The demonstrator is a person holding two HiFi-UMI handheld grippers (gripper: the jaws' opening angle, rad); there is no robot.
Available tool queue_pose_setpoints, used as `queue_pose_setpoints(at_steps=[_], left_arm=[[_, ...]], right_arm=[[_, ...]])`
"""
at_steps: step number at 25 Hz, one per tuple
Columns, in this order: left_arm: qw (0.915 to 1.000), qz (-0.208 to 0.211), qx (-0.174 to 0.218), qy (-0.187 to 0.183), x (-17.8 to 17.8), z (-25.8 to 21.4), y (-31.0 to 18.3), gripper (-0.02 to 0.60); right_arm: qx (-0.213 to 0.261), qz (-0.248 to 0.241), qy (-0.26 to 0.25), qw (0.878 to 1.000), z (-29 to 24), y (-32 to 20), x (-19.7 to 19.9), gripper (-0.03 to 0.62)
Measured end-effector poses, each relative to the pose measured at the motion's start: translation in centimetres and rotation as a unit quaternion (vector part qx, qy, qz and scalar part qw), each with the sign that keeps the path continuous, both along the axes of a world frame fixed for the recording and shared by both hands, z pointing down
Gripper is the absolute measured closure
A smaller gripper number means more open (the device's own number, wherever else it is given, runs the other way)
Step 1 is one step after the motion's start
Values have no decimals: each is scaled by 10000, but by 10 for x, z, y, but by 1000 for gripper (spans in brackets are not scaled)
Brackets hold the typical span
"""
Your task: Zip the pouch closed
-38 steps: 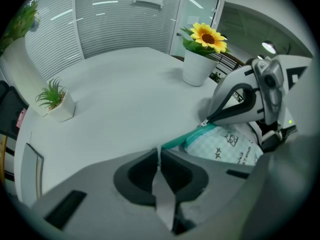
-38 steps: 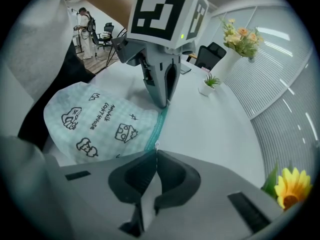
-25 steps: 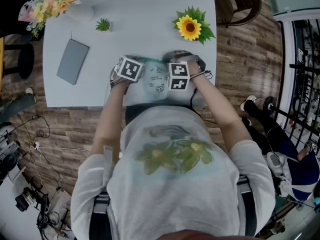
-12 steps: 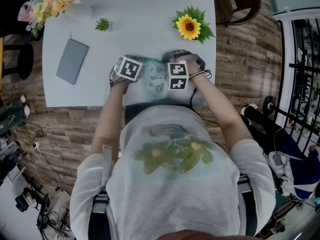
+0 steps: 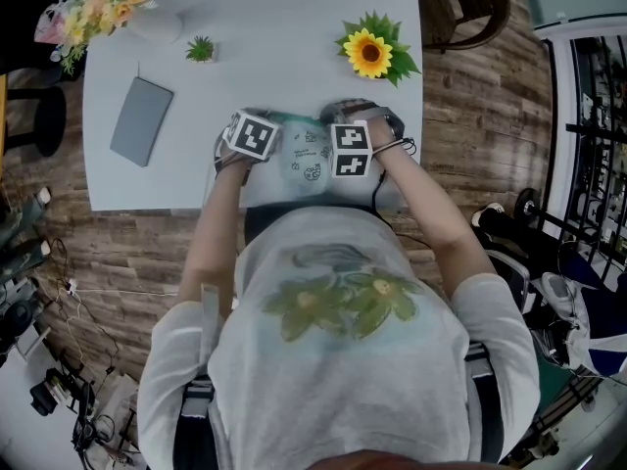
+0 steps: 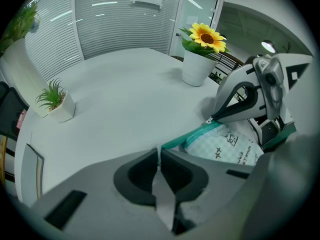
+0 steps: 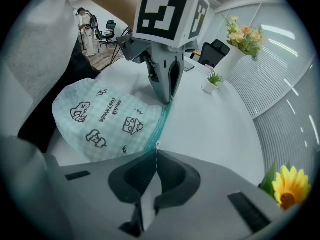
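Note:
A pale mint pouch (image 5: 309,157) printed with small drawings lies at the white table's near edge, its teal zipper (image 7: 159,124) along the far side. My left gripper (image 6: 159,151) is shut on the zipper's left end, and it shows in the right gripper view as grey fingers (image 7: 168,86) under a marker cube. My right gripper (image 7: 157,148) is shut on the small metal zipper pull (image 7: 157,145). In the left gripper view its tip (image 6: 210,120) sits on the teal zipper (image 6: 192,135). Between the two grippers the pouch (image 6: 227,145) bulges slightly.
On the table (image 5: 274,57) stand a potted sunflower (image 5: 370,55), a small green plant (image 5: 202,49), a flower vase (image 5: 108,3) and a flat grey notebook (image 5: 142,118). A wooden chair (image 5: 480,8) stands beyond the right corner. My body is close against the near edge.
Both grippers and the pouch stay where they were. Only people's legs on the floor at the far left and right edges have shifted.

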State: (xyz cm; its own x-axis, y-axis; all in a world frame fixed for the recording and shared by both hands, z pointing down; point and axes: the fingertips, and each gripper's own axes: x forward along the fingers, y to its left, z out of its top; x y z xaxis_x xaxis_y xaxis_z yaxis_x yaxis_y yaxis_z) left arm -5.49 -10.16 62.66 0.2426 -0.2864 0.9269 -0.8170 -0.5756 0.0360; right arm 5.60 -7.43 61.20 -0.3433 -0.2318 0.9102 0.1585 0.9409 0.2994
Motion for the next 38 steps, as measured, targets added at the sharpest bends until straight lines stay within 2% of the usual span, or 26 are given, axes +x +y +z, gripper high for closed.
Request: queue_pose_setpoints(at_steps=[4, 8, 13, 19, 24, 34, 38], left_arm=[[10000, -12, 53, -21, -1, -1, -2, 555], [9999, -31, -71, 118, 4, 5, 4, 555], [9999, -3, 101, -33, 1, -2, -2, 555], [9995, -66, -203, 227, 9, 13, 9, 555], [10000, -26, 71, -8, 1, 1, -2, 555], [9996, -86, -171, 206, 8, 12, 8, 554], [10000, -74, -8, 36, 3, 4, 2, 555]], right_arm=[[-4, -3, 25, 10000, 0, 0, 3, 576], [-31, 54, -16, 10000, -1, 1, 5, 576], [-9, 44, 1, 10000, 0, 1, 7, 576], [6, 24, 112, 9999, 1, 1, 11, 576], [-11, 70, 113, 9999, 2, 1, 17, 576], [-91, 224, 28, 9997, 3, 3, 28, 576], [-68, 220, 106, 9997, 4, 4, 36, 576]])
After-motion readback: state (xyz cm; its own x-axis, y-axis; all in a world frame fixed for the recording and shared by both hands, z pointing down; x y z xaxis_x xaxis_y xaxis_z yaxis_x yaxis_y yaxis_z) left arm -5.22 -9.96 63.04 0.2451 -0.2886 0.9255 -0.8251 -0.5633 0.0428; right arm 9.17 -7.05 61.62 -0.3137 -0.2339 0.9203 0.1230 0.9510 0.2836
